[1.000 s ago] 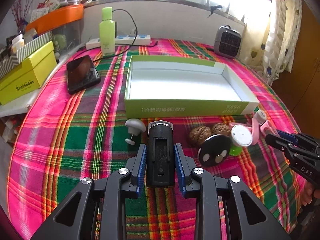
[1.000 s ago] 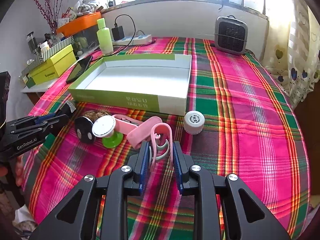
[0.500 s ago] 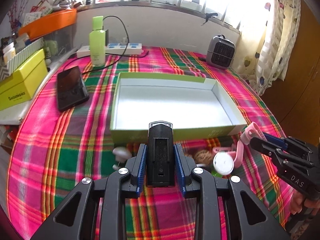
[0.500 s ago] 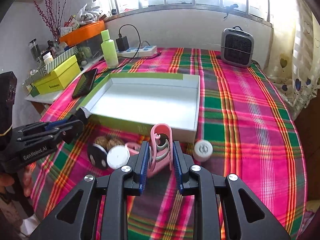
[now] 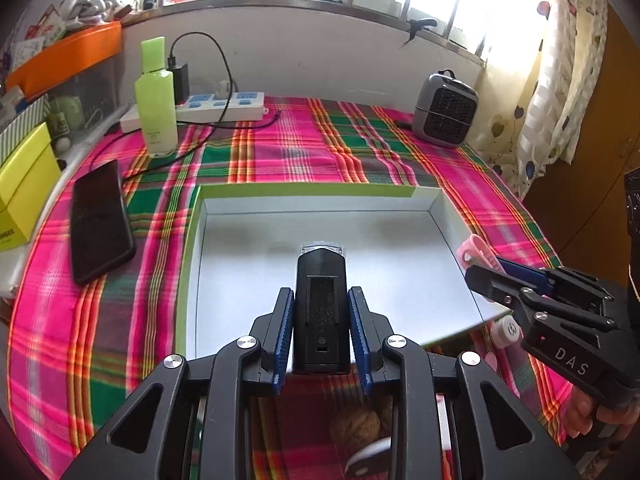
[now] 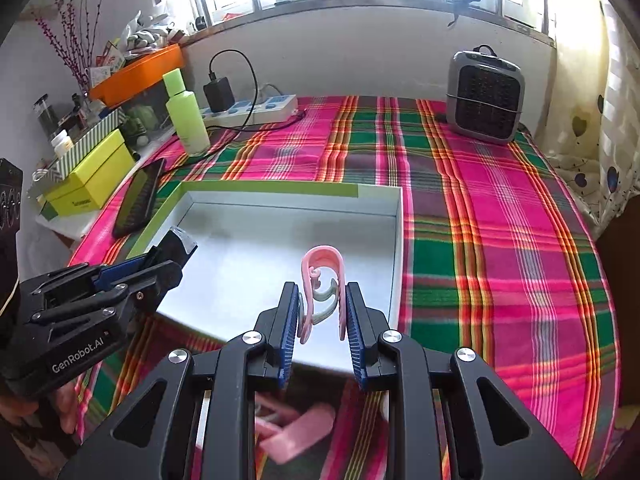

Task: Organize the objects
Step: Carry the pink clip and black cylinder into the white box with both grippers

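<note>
Lower centre of each wrist view: left gripper (image 5: pixel 321 320) clamped on a black clip-on device (image 5: pixel 320 312); right gripper (image 6: pixel 322 316) clamped on a pink plastic clip (image 6: pixel 322 280) — both held over the white floor of the green-rimmed box lid (image 5: pixel 304 191) at mid-frame.

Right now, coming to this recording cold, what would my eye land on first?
The loud pink-and-green plaid tablecloth fills both views, with a shallow white box with green outer walls open in the middle. Over that box, the left gripper clamps a black rectangular device with a clear tip, and the right gripper clamps a pink plastic clip. A grey box-shaped fan heater stands at the far edge.
</note>
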`<state>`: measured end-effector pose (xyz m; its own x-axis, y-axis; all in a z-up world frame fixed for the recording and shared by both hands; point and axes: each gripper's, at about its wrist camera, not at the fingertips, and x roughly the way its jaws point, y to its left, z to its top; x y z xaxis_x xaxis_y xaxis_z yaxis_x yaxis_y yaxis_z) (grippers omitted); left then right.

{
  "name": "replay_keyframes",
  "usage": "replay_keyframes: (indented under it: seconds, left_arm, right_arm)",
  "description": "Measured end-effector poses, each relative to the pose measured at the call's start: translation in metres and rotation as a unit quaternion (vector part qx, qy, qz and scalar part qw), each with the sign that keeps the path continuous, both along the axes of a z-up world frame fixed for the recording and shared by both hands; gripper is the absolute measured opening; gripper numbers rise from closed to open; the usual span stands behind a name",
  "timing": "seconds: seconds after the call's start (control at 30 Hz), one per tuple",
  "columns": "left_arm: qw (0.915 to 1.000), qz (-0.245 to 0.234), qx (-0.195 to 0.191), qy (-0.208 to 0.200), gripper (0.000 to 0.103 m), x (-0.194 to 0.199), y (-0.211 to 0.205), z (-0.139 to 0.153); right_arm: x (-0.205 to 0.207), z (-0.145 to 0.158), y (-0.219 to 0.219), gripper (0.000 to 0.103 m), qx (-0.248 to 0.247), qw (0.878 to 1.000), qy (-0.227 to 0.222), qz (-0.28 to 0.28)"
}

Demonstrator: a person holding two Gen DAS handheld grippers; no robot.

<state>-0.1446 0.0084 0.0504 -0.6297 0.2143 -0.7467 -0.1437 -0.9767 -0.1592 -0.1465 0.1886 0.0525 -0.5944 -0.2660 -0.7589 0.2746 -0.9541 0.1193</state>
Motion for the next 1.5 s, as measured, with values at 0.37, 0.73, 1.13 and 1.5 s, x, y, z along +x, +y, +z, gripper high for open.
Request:
replay_keyframes:
  seconds: [0.37,0.73,1.13,1.5]
  left_arm:
    - [0.9996,0.001,-0.005,-0.027,0.025,-0.045,0.003,-0.017]
    - [0.999,-0.001,-0.012,-0.042,0.025,-0.066,0.01,-0.025]
    - [0.9986,0.001,-0.015,-0.05,0.025,-0.069,0.011,-0.033]
    - [0.9986,0.003,-0.021,-0.049,0.033,-0.069,0.012,-0.033]
  right_arm:
    - [-0.045,-0.019,-0.008,0.025,0.012,1.0,-0.026,-0.004]
    - [-0.065,-0.028,-0.01,0.025,0.022,0.999,-0.034,-0.007]
    - [-0.068,-0.034,-0.012,0.025,0.032,0.999,-0.033,-0.005]
    - [-0.067,-0.035,-0.012,0.025,0.034,0.999,-0.024,-0.008]
